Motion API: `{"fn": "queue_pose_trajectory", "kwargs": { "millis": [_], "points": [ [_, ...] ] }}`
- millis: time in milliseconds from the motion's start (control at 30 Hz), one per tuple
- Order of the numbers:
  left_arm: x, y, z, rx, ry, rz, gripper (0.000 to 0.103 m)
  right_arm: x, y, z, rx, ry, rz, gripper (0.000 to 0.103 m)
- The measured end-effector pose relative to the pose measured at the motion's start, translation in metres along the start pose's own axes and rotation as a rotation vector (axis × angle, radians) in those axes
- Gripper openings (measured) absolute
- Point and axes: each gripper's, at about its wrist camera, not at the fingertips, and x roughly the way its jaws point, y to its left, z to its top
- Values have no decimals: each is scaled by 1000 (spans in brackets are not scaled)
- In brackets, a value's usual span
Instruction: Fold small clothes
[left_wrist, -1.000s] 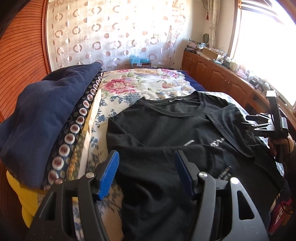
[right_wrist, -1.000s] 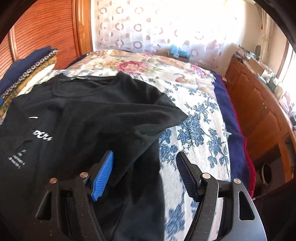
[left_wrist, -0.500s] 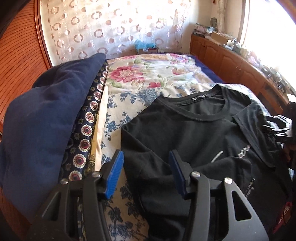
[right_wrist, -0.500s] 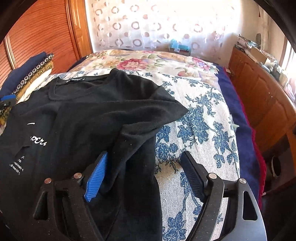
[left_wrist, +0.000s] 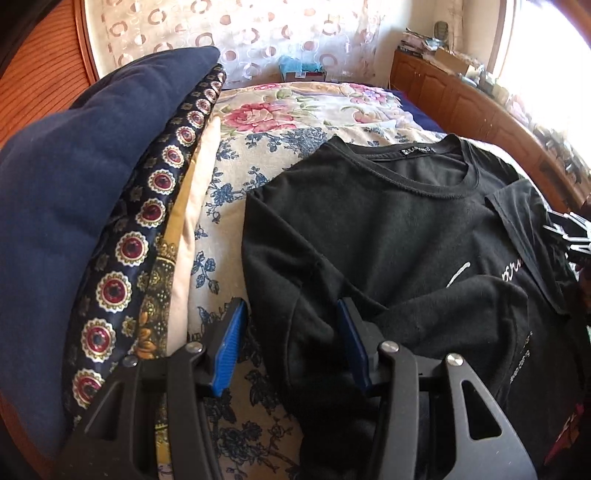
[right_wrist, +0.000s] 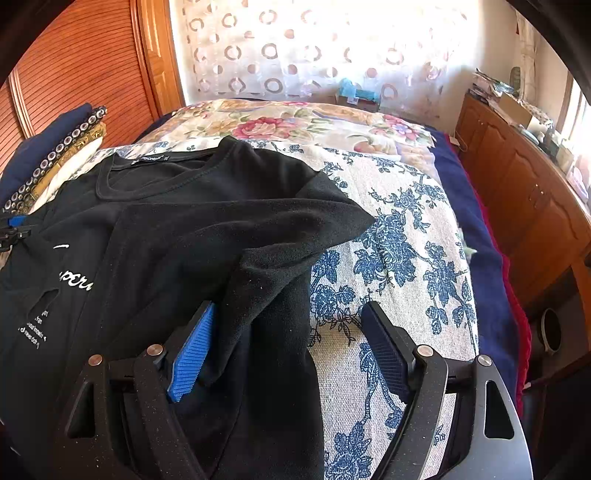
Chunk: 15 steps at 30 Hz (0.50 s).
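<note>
The black T-shirt (left_wrist: 388, 221) lies flat on the flowered bedspread (right_wrist: 399, 240), and the left gripper (left_wrist: 291, 343) and the right gripper (right_wrist: 288, 350), both with jaws apart, each stand over one side edge of it.

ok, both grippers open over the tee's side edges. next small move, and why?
Probably shut both on the fabric. The left gripper straddles the black T-shirt's side edge below the sleeve, jaws open; the right gripper likewise brackets the opposite edge. Neither grips cloth yet, and both sleeves already lie folded inward, so pinching seems needed before any fold.
</note>
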Motion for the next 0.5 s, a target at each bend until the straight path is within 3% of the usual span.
{"fn": "queue_pose_trajectory", "kwargs": {
  "millis": [67,100,200,367,500],
  "points": [
    [0,0,-1,0,-8,-14,44,0,0,0,0,0,0,81],
    [-1,0,-2,-1,-18,-29,28,0,0,0,0,0,0,81],
    [-11,-2,-3,4,-62,-58,4,0,-2,0,-1,0,-2,82],
    [-46,4,8,-28,-211,19,3,-1,-2,-1,-1,-1,-2,82],
    [-46,12,12,-42,-214,18,3,0,-2,-1,-1,-1,-2,82]
  ]
}}
